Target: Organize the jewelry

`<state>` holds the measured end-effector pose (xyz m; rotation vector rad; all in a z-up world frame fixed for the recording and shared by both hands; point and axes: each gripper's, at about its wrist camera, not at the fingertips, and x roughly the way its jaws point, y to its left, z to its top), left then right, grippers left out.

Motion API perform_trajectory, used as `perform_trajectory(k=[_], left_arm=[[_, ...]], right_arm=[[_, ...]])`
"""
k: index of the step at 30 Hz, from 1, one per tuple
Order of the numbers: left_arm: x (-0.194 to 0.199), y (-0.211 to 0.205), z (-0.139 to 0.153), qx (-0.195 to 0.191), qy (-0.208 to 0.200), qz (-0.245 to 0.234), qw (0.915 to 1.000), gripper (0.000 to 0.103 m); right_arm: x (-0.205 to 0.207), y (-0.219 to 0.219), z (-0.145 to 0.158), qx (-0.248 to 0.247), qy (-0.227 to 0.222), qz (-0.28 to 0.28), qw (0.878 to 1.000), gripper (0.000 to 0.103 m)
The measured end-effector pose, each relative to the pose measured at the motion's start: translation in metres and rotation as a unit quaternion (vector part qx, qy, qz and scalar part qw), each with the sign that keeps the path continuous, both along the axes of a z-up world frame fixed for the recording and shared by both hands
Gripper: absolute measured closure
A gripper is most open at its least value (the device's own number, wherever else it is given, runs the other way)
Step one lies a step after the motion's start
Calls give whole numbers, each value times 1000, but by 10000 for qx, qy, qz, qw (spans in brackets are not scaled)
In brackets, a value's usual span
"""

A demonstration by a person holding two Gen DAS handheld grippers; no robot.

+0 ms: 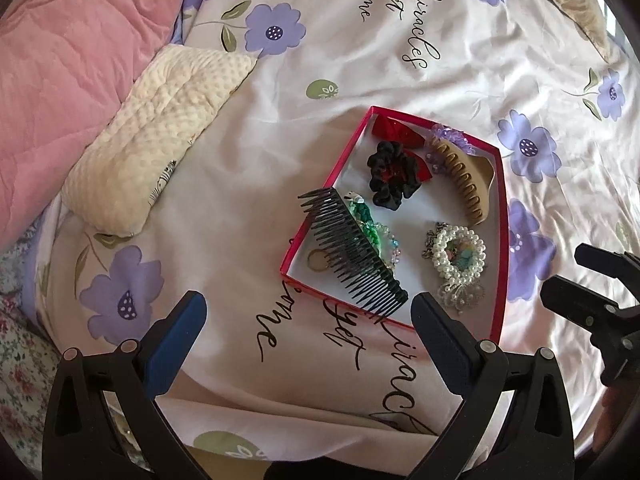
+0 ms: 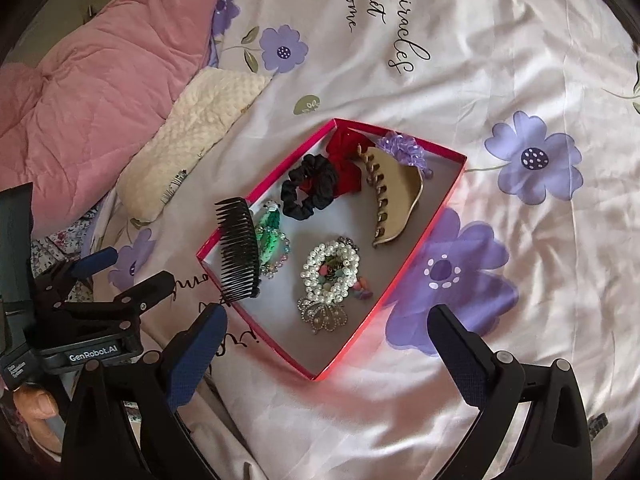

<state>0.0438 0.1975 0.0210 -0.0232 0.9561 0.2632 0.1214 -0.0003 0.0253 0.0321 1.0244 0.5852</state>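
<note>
Red box of jewelry, black comb propped across its rim; both tools wide open, empty.

"miracles" on bedsheet; "genrobot.ai" on left gripper

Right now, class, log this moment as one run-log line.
left hand-held gripper: open, empty | right hand-held gripper: open, empty | black plastic comb: propped on red cardboard box edge
</note>
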Motion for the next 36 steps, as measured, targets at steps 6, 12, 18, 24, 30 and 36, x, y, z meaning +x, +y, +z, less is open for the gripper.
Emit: perform_trajectory(k=[6, 12, 18, 24, 30, 36], left_arm=[[0, -1, -4, 17, 18, 7, 10000, 0], [-2, -1, -3, 8, -31, 74, 10000, 0], [-3, -1, -1, -14, -78, 106, 9999, 0], [-3, -3, -1, -4, -42, 79, 10000, 0], [-6, -3, -1, -28, -63, 110, 9999, 0], [-7, -3, 2, -71, -141, 102, 9998, 0]], right_arm=[[5, -1, -4, 73, 33, -73, 9999, 2], [4, 0, -5, 60, -20, -45, 10000, 2], [4, 2, -5, 62, -46, -21, 10000, 2], [3, 2, -5, 61, -51, -26, 10000, 2], [2, 0, -4, 106, -96, -64, 9999, 2], [1, -2, -3, 161, -133, -88, 9997, 2]])
